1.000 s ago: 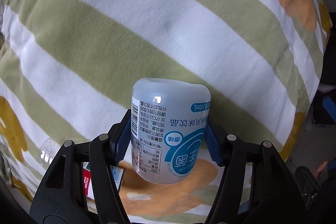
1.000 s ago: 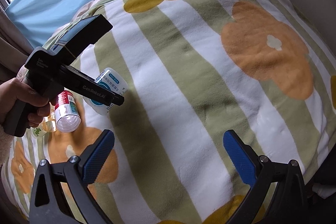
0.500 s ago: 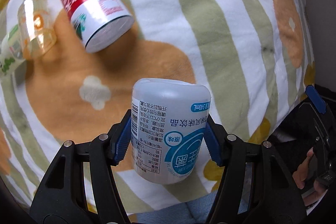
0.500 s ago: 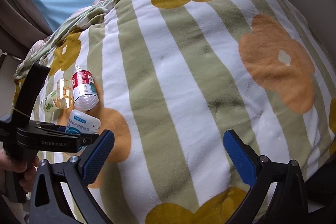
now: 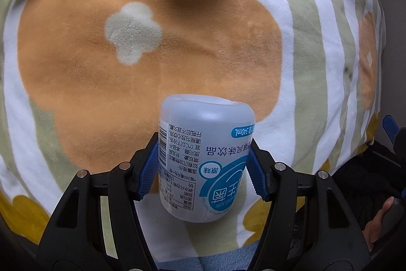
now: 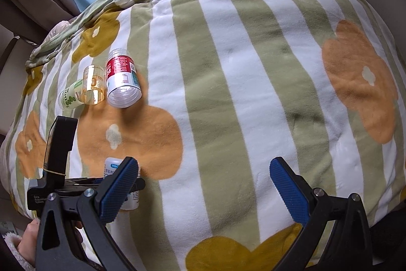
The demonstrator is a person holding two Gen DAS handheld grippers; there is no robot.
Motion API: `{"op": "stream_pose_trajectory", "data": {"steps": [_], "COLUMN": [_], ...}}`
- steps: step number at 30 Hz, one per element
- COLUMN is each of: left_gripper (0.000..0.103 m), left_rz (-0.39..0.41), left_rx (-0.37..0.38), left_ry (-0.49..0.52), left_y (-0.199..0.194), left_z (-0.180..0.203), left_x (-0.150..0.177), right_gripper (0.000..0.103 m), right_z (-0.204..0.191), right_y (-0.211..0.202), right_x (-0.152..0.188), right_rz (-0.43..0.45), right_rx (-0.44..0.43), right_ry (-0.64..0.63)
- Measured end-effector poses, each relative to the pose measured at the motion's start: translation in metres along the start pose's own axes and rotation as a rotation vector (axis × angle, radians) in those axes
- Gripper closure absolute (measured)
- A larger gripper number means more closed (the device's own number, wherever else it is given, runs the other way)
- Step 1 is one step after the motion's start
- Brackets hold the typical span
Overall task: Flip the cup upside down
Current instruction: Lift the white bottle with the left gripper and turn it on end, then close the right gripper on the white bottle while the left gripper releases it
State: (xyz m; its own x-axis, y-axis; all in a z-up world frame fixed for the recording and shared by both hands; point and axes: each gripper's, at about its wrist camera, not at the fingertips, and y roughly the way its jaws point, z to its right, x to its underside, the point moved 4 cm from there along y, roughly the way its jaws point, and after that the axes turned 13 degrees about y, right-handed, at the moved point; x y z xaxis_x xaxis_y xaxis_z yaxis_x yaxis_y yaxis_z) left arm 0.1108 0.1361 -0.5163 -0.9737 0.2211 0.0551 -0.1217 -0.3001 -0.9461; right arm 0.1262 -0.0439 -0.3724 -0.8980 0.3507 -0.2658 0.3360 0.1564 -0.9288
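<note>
Striped floral blanket (image 5: 317,55) fills our left wrist view; our left gripper (image 5: 203,169) pinches the cup (image 5: 205,156), print inverted, closed end forward. From the right wrist, our right gripper (image 6: 203,184) hangs spread, empty. We judge the flip done, set-down left.

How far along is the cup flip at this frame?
Done: the left gripper has picked up the cup and its label print reads upside down, so it looks inverted. In hand: held above the orange flower on the blanket. Left: set it down and release. The right gripper is open, idle.
</note>
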Motion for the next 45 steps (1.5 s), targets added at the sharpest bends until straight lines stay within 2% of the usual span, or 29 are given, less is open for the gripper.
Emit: {"op": "stream_pose_trajectory", "data": {"steps": [2, 4, 5, 6, 7, 11, 15, 21, 23, 29, 34, 39, 45], "left_gripper": [0.043, 0.036, 0.022, 0.002, 0.001, 0.0, 0.0, 0.0, 0.0, 0.0, 0.0, 0.0, 0.0], "left_rz": [-0.008, -0.025, -0.029, -0.026, -0.017, 0.017, 0.057, 0.107, 0.122, 0.14, 0.152, 0.147, 0.149], "left_rx": [0.015, 0.052, 0.054, 0.045, 0.036, -0.008, -0.063, -0.104, -0.119, -0.126, -0.101, -0.095, -0.08], "left_ry": [0.0, -0.011, -0.016, -0.016, -0.012, 0.021, 0.037, -0.018, -0.033, -0.097, -0.158, -0.173, -0.195], "left_y": [0.004, 0.009, 0.009, 0.008, 0.006, -0.023, -0.057, -0.094, -0.1, -0.103, -0.098, -0.093, -0.091], "left_z": [0.003, 0.005, 0.005, 0.005, 0.007, 0.009, 0.004, -0.025, -0.035, -0.066, -0.082, -0.091, -0.096], "left_x": [0.001, 0.003, 0.004, 0.005, 0.007, 0.016, 0.035, 0.068, 0.077, 0.097, 0.109, 0.118, 0.125], "right_gripper": [0.0, 0.0, 0.0, 0.0, 0.0, 0.0, 0.0, 0.0, 0.0, 0.0, 0.0, 0.001, 0.02], "right_z": [-0.003, -0.005, -0.006, -0.007, -0.008, -0.011, -0.024, -0.052, -0.063, -0.091, -0.101, -0.107, -0.117], "right_y": [0.001, 0.001, 0.001, 0.001, 0.0, -0.001, 0.001, 0.035, 0.049, 0.087, 0.113, 0.134, 0.147], "right_x": [0.0, 0.001, 0.001, 0.001, 0.002, 0.001, 0.001, 0.017, 0.025, 0.039, 0.046, 0.051, 0.055], "right_rz": [-0.006, -0.009, -0.011, -0.013, -0.014, -0.033, -0.099, -0.327, -0.38, -0.436, -0.482, -0.528, -0.579], "right_rx": [-0.002, -0.002, -0.002, -0.003, -0.004, -0.01, -0.049, -0.113, -0.129, -0.077, -0.035, 0.027, 0.033], "right_ry": [-0.004, -0.011, -0.015, -0.019, -0.022, -0.036, -0.052, -0.048, -0.051, -0.119, -0.15, -0.221, -0.268]}}
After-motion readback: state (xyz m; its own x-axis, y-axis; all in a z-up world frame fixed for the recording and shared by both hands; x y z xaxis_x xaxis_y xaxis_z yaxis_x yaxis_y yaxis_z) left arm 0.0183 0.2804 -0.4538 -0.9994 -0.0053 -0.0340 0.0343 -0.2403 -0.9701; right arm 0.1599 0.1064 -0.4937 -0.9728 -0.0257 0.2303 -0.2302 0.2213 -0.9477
